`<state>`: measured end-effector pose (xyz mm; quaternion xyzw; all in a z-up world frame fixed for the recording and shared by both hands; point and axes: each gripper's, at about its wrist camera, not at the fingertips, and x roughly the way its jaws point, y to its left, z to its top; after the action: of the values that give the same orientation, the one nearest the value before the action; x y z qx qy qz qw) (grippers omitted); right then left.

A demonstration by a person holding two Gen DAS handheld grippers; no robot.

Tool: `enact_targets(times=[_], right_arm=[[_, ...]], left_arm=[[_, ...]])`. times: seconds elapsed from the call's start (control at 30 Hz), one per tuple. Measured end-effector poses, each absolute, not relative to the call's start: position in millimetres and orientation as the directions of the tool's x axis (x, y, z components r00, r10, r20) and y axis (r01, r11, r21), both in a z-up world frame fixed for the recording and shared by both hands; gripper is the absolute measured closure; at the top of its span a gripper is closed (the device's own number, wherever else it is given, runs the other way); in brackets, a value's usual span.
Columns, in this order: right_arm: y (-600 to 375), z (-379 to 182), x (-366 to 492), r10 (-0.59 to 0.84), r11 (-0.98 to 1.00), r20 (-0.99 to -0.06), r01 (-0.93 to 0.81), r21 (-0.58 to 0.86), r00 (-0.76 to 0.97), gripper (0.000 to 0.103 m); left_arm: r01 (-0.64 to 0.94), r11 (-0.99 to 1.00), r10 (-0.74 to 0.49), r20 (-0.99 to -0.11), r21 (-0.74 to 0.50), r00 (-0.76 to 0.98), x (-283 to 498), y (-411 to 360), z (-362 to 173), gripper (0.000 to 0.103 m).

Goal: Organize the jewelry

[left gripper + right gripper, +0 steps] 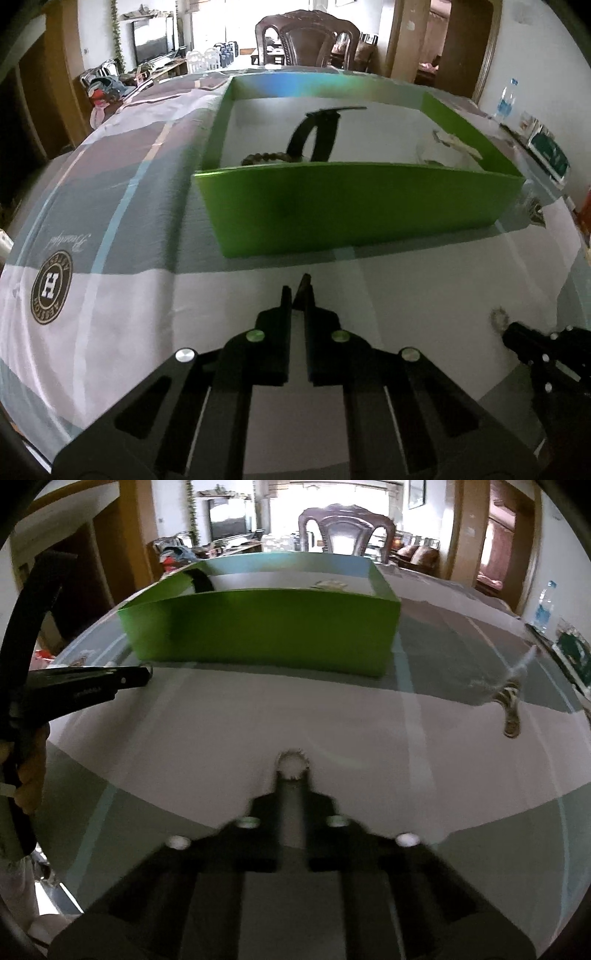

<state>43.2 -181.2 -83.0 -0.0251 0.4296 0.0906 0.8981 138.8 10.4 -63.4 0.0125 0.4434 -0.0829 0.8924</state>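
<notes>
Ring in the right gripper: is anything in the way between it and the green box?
Nothing lies on the cloth between the ring and the green box. Only the box's near wall faces it, so the right gripper likely must lift it over.

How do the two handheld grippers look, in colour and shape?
Both are matte black. The left gripper has two narrow flat fingers on angular black arms with long slots and four round silver-green bolt heads. The right gripper has the same build, blurred here. Seen from the side, it carries small white screws.
</notes>
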Motion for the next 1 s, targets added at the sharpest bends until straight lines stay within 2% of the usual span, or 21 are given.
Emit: enact_targets(times=[0.27, 0.33, 0.37, 0.4, 0.47, 0.5, 0.53, 0.57, 0.6, 0.77, 1.0], right_arm=[[-186, -74, 43, 0.158, 0.98, -0.772, -0.193, 0.047, 0.615, 0.101], [-186, -74, 46, 0.146, 0.982, -0.775, -0.186, 0.038, 0.615, 0.082], [-185, -74, 47, 0.137, 0.983, -0.774, -0.181, 0.029, 0.619, 0.057], [-183, -74, 49, 0.129, 0.984, -0.767, -0.178, 0.02, 0.628, 0.046], [-179, -76, 54, 0.139, 0.982, -0.772, -0.186, 0.028, 0.621, 0.046], [-178, -77, 57, 0.144, 0.981, -0.774, -0.191, 0.03, 0.616, 0.05], [-176, -78, 59, 0.143, 0.981, -0.776, -0.194, 0.028, 0.614, 0.056], [-174, -81, 62, 0.142, 0.98, -0.786, -0.198, 0.026, 0.602, 0.074], [-173, -80, 63, 0.132, 0.981, -0.782, -0.193, 0.015, 0.61, 0.082], [-173, -77, 60, 0.126, 0.983, -0.782, -0.186, 0.014, 0.61, 0.082], [-171, -52, 48, 0.097, 0.985, -0.735, -0.172, -0.028, 0.671, 0.082]], left_arm=[[0.164, 0.985, -0.146, -0.77, -0.055, 0.621, 118, 13, -53, 0.096], [0.17, 0.984, -0.152, -0.771, -0.058, 0.618, 115, 12, -54, 0.096], [0.172, 0.983, -0.154, -0.772, -0.059, 0.616, 115, 11, -54, 0.096], [0.173, 0.983, -0.155, -0.774, -0.06, 0.613, 114, 11, -55, 0.096], [0.18, 0.982, -0.16, -0.779, -0.061, 0.607, 113, 9, -58, 0.096], [0.184, 0.981, -0.162, -0.781, -0.061, 0.604, 112, 8, -59, 0.096], [0.187, 0.981, -0.163, -0.782, -0.061, 0.602, 112, 7, -60, 0.096], [0.188, 0.98, -0.163, -0.782, -0.06, 0.601, 111, 5, -61, 0.096], [0.189, 0.98, -0.163, -0.782, -0.059, 0.601, 111, 4, -61, 0.096], [0.181, 0.982, -0.155, -0.776, -0.053, 0.611, 108, 3, -60, 0.096], [0.168, 0.986, -0.131, -0.734, -0.023, 0.667, 92, -2, -39, 0.096]])
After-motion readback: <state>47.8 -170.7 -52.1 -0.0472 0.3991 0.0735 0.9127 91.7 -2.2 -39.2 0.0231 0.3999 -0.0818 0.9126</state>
